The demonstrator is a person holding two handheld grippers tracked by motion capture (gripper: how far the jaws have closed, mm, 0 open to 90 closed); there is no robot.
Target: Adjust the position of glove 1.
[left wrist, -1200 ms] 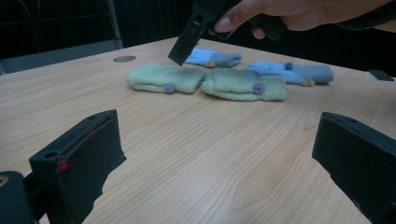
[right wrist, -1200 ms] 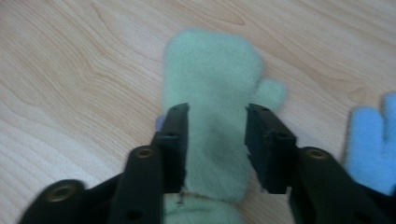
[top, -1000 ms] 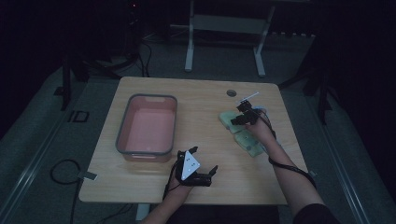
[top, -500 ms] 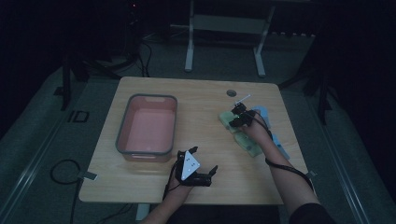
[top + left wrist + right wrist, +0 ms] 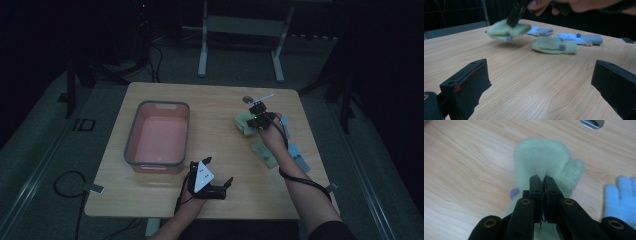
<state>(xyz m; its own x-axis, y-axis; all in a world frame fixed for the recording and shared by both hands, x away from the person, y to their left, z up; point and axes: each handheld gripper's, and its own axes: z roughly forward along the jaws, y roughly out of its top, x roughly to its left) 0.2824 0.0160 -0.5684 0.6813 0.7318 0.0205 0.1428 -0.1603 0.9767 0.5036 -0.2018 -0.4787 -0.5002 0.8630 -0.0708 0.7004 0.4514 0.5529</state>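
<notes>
Green mitten (image 5: 541, 162) is looking like fuzzy, matt fleece cloth with a small purple patch. The 2nd green mitten (image 5: 554, 45) is showing the same soft nap, as are the blue gloves (image 5: 579, 38). Worktop (image 5: 524, 82) is reading as pale wood grain, smooth, with a slight satin sheen. Right claw (image 5: 543, 181) is appearing as matt black hard plastic with round metal-looking rivets; left claw (image 5: 544, 85) is showing the same dull black. Bin (image 5: 158, 135) is looking like smooth plastic, grey rim, pinkish inside.
</notes>
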